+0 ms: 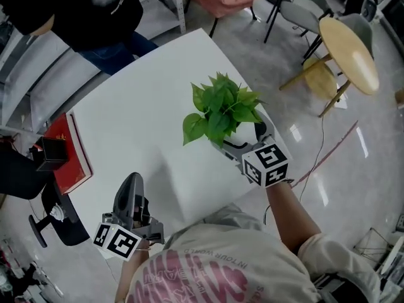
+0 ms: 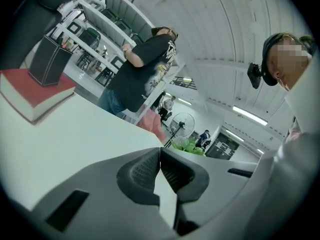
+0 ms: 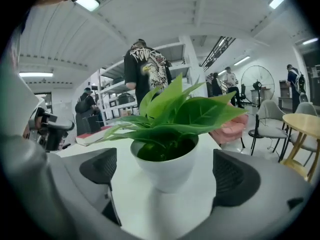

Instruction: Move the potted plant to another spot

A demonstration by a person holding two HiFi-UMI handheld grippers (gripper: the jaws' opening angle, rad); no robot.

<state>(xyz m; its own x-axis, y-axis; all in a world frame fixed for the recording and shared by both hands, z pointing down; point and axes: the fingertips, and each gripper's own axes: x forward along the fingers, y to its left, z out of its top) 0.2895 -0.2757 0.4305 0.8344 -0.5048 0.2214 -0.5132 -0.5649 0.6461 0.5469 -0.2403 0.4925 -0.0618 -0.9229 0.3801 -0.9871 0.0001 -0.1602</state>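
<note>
The potted plant (image 1: 219, 109), green leaves in a small white pot (image 3: 167, 159), stands upright near the right edge of the white table (image 1: 139, 125). My right gripper (image 1: 243, 137) reaches in from the near side, level with the pot. In the right gripper view the pot sits between the two dark pads (image 3: 235, 176), with a gap on each side, so the right gripper (image 3: 165, 171) is open. My left gripper (image 1: 129, 191) hovers over the table's near left corner, away from the plant. Its pads (image 2: 142, 174) meet at the tips with nothing between them.
A red book (image 1: 66, 147) with a black box (image 1: 50, 153) on it lies at the table's left edge. A person in a black shirt (image 1: 95, 5) stands at the far side. A round wooden table (image 1: 350, 49) and chairs stand on the floor to the right.
</note>
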